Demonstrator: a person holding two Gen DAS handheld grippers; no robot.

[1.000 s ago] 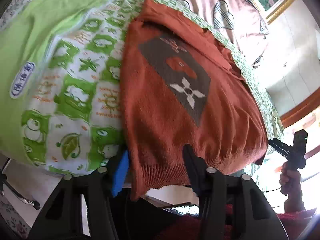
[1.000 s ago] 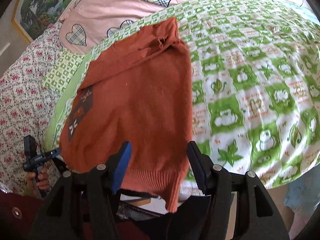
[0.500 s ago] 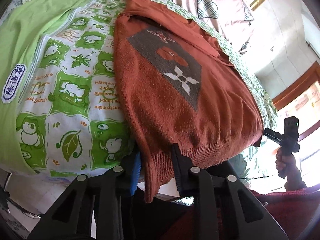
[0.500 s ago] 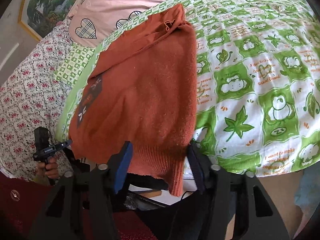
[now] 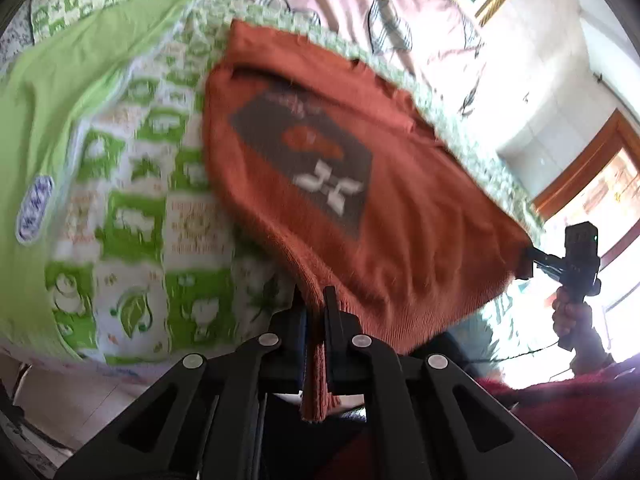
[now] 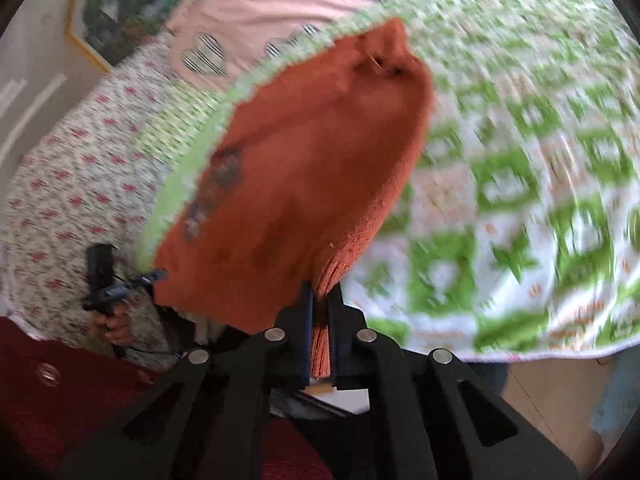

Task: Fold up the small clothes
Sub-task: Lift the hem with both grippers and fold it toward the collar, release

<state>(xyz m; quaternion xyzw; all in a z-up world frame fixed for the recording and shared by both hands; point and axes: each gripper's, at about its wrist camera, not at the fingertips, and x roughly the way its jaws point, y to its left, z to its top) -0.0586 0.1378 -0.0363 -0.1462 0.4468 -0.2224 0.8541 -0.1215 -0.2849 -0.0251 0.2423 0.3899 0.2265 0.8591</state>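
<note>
On bed quilt (image 5: 132,216) | one sweater (image 5: 400,216) | left gripper (image 5: 314,300) clenched on hem | right gripper (image 6: 320,292) closing on hem

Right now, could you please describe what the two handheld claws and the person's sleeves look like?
Both claws, left claw and right claw, are matte black linkages with silver rivets; each has one blue-padded finger. The right claw's black handle carries a boxy black camera and a thin black cable. The sleeves are dark red knit.

1. 1 rust-orange knitted sweater (image 5: 400,216) with a dark grey diamond patch.
2. 2 black two-finger grippers: left (image 5: 314,300), right (image 6: 320,292).
3. 1 green-and-white animal-print quilt (image 6: 520,200).
4. 1 pink cloth with checked hearts (image 6: 260,0).
5. 1 gold-framed landscape picture (image 6: 116,12).
</note>
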